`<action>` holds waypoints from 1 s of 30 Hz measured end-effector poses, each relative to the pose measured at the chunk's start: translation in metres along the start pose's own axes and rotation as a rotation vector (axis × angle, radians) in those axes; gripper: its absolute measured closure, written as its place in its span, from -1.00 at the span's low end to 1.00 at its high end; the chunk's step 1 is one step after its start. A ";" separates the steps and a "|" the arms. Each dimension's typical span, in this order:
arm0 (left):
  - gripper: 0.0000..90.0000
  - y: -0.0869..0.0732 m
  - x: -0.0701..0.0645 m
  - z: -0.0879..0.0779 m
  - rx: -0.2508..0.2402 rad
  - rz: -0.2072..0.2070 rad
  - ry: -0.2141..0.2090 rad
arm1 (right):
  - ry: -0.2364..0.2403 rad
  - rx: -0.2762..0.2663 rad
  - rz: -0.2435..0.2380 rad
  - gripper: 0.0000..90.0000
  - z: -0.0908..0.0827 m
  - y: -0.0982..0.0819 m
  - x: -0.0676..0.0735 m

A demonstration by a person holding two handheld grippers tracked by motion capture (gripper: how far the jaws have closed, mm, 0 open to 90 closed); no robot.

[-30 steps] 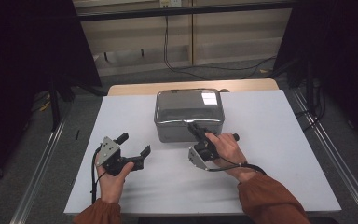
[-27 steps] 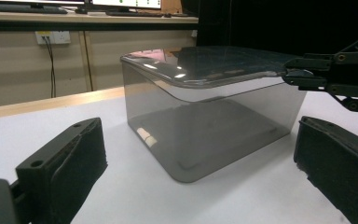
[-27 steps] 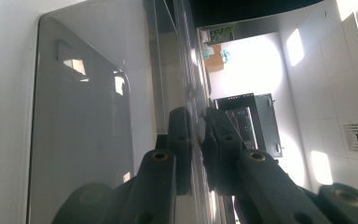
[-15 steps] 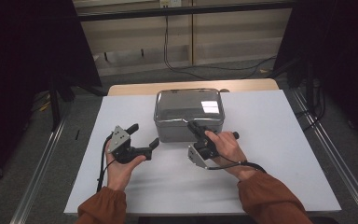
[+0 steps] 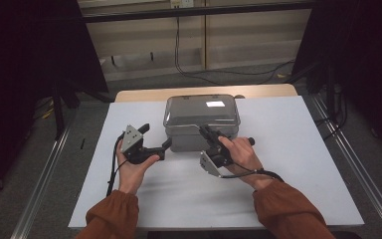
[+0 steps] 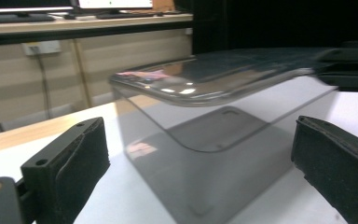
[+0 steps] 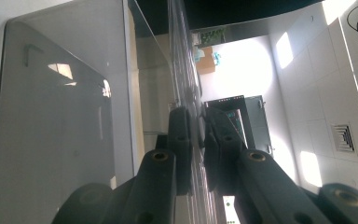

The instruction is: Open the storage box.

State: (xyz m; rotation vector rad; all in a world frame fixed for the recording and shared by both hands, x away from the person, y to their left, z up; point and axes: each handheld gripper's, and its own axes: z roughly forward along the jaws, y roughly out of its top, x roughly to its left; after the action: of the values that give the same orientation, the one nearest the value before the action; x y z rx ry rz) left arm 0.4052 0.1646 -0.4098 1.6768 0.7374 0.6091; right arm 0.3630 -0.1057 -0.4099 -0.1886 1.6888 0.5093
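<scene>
Your white surface (image 5: 288,164) carries a clear grey plastic box (image 5: 199,130) with a lid (image 5: 201,109), sitting just past the centre toward 12 o'clock. From above, the box reads as one dark block with a bright glare patch on top. The left gripper view shows what the high view cannot: the box walls are see-through, the lid (image 6: 214,77) overhangs them as a thin lip, and a corner of the box (image 6: 200,154) faces you.

Your right gripper (image 5: 208,135) comes at the box's near edge from 5 o'clock, its fingers pressed together on the lid's rim. The high view only shows them meeting the front edge; the right gripper view shows the thin clear edge of the lid (image 7: 186,84) running straight between the two black fingers (image 7: 182,140), clamped, with the box wall (image 7: 60,121) lying to one side.

Your left gripper (image 5: 155,138) sits at the box's 8 o'clock, just beside its near left corner, fingers spread wide. In its own view the two padded fingers (image 6: 81,156) stand well apart on either side of the corner, touching nothing.
</scene>
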 end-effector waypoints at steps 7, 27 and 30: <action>-0.91 0.002 0.010 0.015 -0.017 -0.010 0.018 | -0.009 0.003 -0.007 0.83 0.002 0.000 -0.004; -0.80 0.003 0.018 0.049 -0.028 -0.004 0.037 | -0.026 0.000 0.003 0.83 0.005 0.000 -0.007; -0.76 0.005 0.019 0.049 -0.038 0.002 0.034 | -0.025 0.003 0.004 0.83 0.005 0.001 -0.006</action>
State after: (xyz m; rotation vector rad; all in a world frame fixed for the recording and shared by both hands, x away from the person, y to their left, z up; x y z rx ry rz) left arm 0.4548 0.1461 -0.4156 1.6356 0.7443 0.6506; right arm 0.3683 -0.1035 -0.4040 -0.1759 1.6664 0.5098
